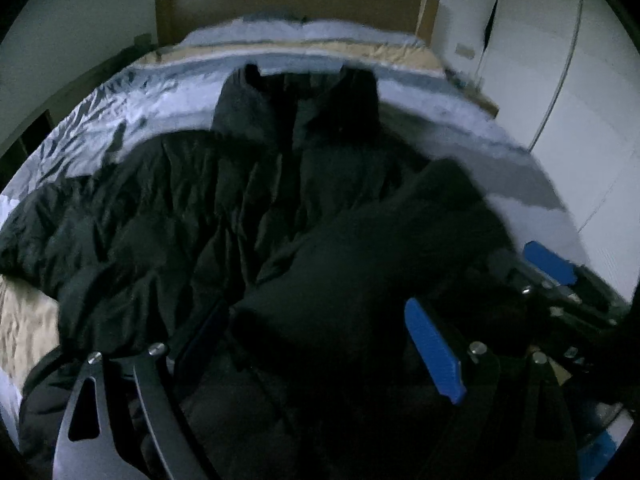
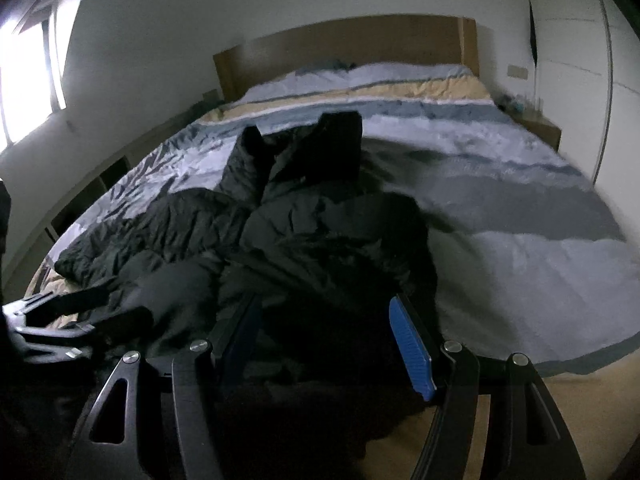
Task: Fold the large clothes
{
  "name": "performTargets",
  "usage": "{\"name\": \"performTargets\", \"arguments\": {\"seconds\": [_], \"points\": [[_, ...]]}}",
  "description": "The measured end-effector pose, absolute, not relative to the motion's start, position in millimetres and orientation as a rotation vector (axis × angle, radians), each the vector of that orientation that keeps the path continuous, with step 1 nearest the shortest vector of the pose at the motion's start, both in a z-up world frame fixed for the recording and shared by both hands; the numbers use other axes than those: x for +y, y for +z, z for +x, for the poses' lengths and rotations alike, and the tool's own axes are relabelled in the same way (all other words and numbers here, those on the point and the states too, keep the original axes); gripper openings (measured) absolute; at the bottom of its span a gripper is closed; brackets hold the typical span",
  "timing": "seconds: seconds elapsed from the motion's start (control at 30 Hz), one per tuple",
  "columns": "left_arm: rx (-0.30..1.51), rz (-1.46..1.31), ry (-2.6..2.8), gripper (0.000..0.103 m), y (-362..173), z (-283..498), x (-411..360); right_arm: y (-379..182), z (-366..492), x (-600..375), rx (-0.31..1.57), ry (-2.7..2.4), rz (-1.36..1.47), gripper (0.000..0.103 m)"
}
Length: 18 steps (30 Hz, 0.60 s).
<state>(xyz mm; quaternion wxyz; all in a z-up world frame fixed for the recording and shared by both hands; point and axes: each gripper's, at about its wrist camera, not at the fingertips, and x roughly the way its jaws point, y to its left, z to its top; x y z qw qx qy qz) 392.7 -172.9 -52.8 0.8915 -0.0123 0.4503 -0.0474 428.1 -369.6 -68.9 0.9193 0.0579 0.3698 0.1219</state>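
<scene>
bed (image 2: 520, 248): fills the middle of both views, foot end nearest.
cover (image 2: 460, 144): wrinkled, striped across in grey, white, blue-grey and tan.
headboard (image 2: 340, 44): brown wood, against the far wall.
pillows (image 1: 304, 32): pale, lying just below the headboard.
window (image 2: 28, 80): bright, on the left wall.
wardrobe (image 2: 572, 60): white doors, right of the bed.
nightstand (image 2: 540, 128): wood, between bed and wardrobe.
floor (image 2: 580, 392): tan, at the bed's foot.
</scene>
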Motion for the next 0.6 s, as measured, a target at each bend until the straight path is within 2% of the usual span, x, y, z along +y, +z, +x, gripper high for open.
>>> {"name": "performTargets", "arguments": {"seconds": [0.2,0.37,0.6], "points": [[0.986,-0.054,-0.11,0.091,-101.0,398.5,-153.3,-106.2,437.2,-366.3,0.813,0.274,0.1,0.067],[0.992,-0.004,-0.085,0.091,-96.6,388.2,-144.3,-112.2,439.9,-380.8,0.845,0.189,0.077,0.069],[0.947,0.018,-0.015,0.091,-73.7,362.2,-134.4,-85.2,415.0,-384.8,0.799,0.158,0.091,0.069]]}}
